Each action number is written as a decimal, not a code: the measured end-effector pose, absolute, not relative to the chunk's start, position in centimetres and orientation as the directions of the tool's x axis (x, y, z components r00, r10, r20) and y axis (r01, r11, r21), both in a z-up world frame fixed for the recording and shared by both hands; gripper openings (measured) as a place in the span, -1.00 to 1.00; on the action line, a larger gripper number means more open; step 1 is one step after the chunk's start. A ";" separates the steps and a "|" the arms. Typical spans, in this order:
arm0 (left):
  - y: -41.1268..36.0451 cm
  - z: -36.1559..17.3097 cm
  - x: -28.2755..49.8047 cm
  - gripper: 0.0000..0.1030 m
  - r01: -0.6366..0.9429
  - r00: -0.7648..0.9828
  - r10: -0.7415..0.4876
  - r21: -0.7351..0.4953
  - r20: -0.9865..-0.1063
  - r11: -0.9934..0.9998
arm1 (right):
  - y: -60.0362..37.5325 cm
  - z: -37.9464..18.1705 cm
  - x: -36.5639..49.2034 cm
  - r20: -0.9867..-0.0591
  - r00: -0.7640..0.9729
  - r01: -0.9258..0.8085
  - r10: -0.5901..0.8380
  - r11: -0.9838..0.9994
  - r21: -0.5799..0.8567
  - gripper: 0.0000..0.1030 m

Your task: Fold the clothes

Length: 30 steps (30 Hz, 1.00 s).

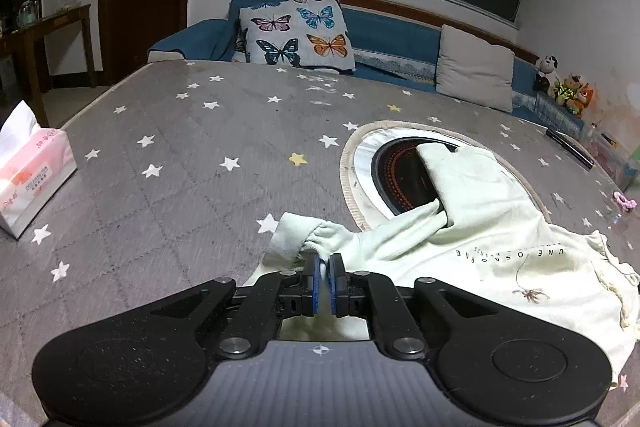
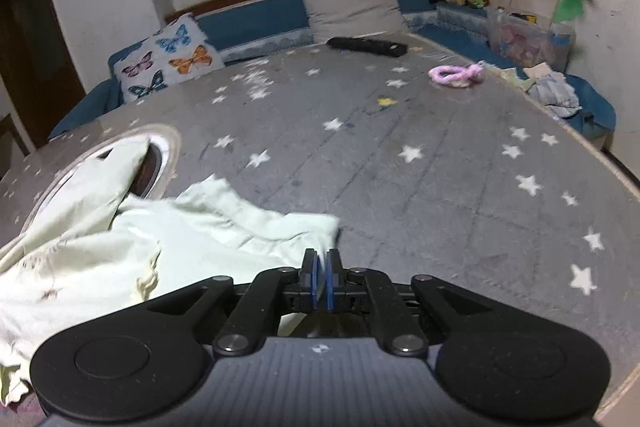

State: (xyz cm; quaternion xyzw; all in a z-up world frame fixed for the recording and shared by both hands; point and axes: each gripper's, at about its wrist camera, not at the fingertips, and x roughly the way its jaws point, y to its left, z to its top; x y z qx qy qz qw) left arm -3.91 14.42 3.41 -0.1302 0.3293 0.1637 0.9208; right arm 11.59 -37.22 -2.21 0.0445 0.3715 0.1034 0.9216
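Observation:
A pale green sweatshirt (image 1: pixel 500 239) with dark lettering lies crumpled on the grey star-patterned table cover (image 1: pixel 180 155). Its hood drapes over a round inset cooktop (image 1: pixel 400 179). In the left wrist view my left gripper (image 1: pixel 323 261) is shut on the cloth beside a sleeve cuff (image 1: pixel 296 235), a fold pinched between the blue pads. In the right wrist view the same sweatshirt (image 2: pixel 120 243) spreads to the left, and my right gripper (image 2: pixel 321 261) is shut on its right-hand edge. The cloth there is blurred.
A pink tissue pack (image 1: pixel 32 171) stands at the table's left edge. A black remote (image 2: pixel 366 47) and a pink hair tie (image 2: pixel 456 74) lie at the far side. A blue sofa with a butterfly cushion (image 1: pixel 298 31) and a beige cushion (image 1: pixel 474 67) runs behind the table.

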 end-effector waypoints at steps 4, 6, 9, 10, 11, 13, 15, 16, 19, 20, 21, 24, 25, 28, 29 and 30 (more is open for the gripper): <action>14.5 4.4 -4.1 -0.34 -0.393 0.737 0.233 -0.122 -0.634 0.911 | -38.0 -1.1 12.0 -0.651 0.730 -0.147 0.206 0.978 0.145 -0.82; 14.4 4.9 -3.9 -0.16 -0.395 0.745 0.247 -0.111 -0.620 0.912 | -38.0 -0.5 12.2 -0.638 0.743 -0.149 0.199 0.980 0.133 -0.81; 14.3 5.5 -3.3 -0.01 -0.386 0.756 0.250 -0.105 -0.605 0.916 | -37.8 0.4 12.7 -0.621 0.758 -0.158 0.202 0.979 0.125 -0.68; 14.3 5.6 -3.0 0.02 -0.382 0.758 0.250 -0.099 -0.603 0.919 | -37.6 0.6 12.9 -0.615 0.760 -0.169 0.210 0.978 0.125 -0.65; 14.2 5.7 -2.6 0.02 -0.375 0.760 0.248 -0.093 -0.601 0.922 | -37.3 0.7 13.0 -0.613 0.760 -0.178 0.216 0.976 0.124 -0.61; 13.8 5.9 -1.7 0.08 -0.358 0.765 0.241 -0.082 -0.597 0.930 | -36.2 0.9 13.4 -0.608 0.756 -0.212 0.241 0.970 0.119 -0.52; 13.5 6.1 -0.6 0.10 -0.338 0.769 0.232 -0.071 -0.595 0.938 | -35.3 0.9 13.7 -0.608 0.750 -0.239 0.261 0.964 0.119 -0.32; 13.3 6.1 -0.1 0.12 -0.330 0.770 0.228 -0.065 -0.595 0.942 | -34.5 1.0 13.9 -0.607 0.745 -0.259 0.275 0.959 0.116 -0.31; 12.6 6.3 1.9 0.13 -0.302 0.773 0.214 -0.050 -0.597 0.952 | -32.9 1.2 14.3 -0.604 0.732 -0.309 0.314 0.944 0.116 -0.31; 12.4 6.3 2.6 0.13 -0.294 0.774 0.209 -0.047 -0.598 0.955 | -32.3 1.3 14.6 -0.604 0.728 -0.323 0.325 0.939 0.115 -0.30; 12.2 6.3 3.2 0.13 -0.283 0.775 0.202 -0.043 -0.599 0.958 | -32.0 1.3 14.7 -0.604 0.725 -0.332 0.331 0.936 0.115 -0.29; 11.6 6.2 5.5 0.18 -0.252 0.773 0.185 -0.026 -0.607 0.967 | -30.8 1.3 15.4 -0.608 0.708 -0.367 0.359 0.923 0.118 -0.26; 11.4 6.0 6.2 0.19 -0.243 0.769 0.180 -0.019 -0.613 0.970 | -30.5 1.3 15.7 -0.610 0.703 -0.372 0.365 0.920 0.121 -0.25; 11.0 5.3 8.3 0.19 -0.220 0.757 0.171 0.000 -0.631 0.976 | -29.7 1.2 16.5 -0.613 0.693 -0.386 0.380 0.913 0.129 -0.23; 10.9 5.0 9.0 0.19 -0.215 0.752 0.170 0.006 -0.637 0.977 | -29.4 1.1 16.7 -0.614 0.689 -0.391 0.384 0.911 0.131 -0.23; 10.9 4.7 9.6 0.19 -0.211 0.747 0.169 0.012 -0.643 0.977 | -29.2 1.1 16.9 -0.615 0.686 -0.396 0.389 0.909 0.133 -0.23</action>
